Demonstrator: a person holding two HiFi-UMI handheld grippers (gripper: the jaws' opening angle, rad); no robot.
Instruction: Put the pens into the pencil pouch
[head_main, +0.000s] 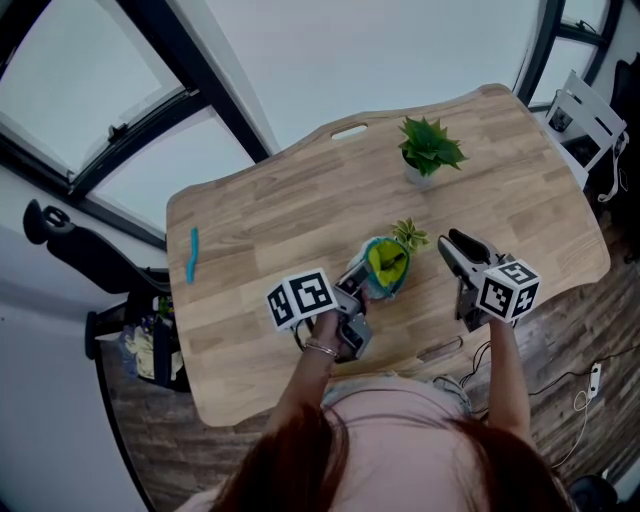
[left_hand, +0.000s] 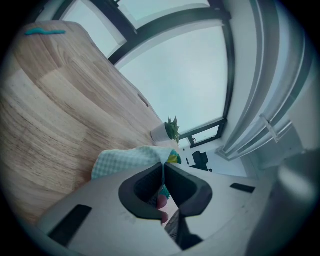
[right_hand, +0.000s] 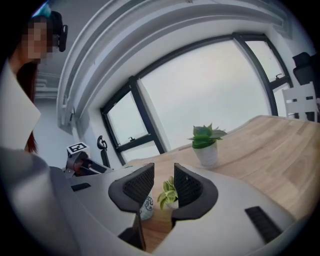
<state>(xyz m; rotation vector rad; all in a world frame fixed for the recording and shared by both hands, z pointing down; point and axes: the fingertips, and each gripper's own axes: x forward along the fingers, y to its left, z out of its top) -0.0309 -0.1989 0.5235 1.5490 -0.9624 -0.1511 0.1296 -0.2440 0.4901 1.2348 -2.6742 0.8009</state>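
Note:
The teal checked pencil pouch (head_main: 385, 267) stands near the table's front middle, its mouth showing yellow-green inside. My left gripper (head_main: 355, 284) is shut on the pouch's near edge. In the left gripper view the checked fabric (left_hand: 131, 159) is pinched between the closed jaws of the left gripper (left_hand: 163, 167). One teal pen (head_main: 191, 254) lies far off at the table's left edge and shows again as the pen (left_hand: 45, 31) at the top left. My right gripper (head_main: 450, 244) is open and empty, just right of the pouch. Nothing is between the spread jaws of the right gripper (right_hand: 164, 183).
A small leafy plant (head_main: 409, 235) stands right behind the pouch, straight ahead of the right gripper as the small plant (right_hand: 167, 192). A larger potted plant (head_main: 429, 150) sits toward the far edge. The wooden table (head_main: 270, 220) has a rounded front edge with a handle slot.

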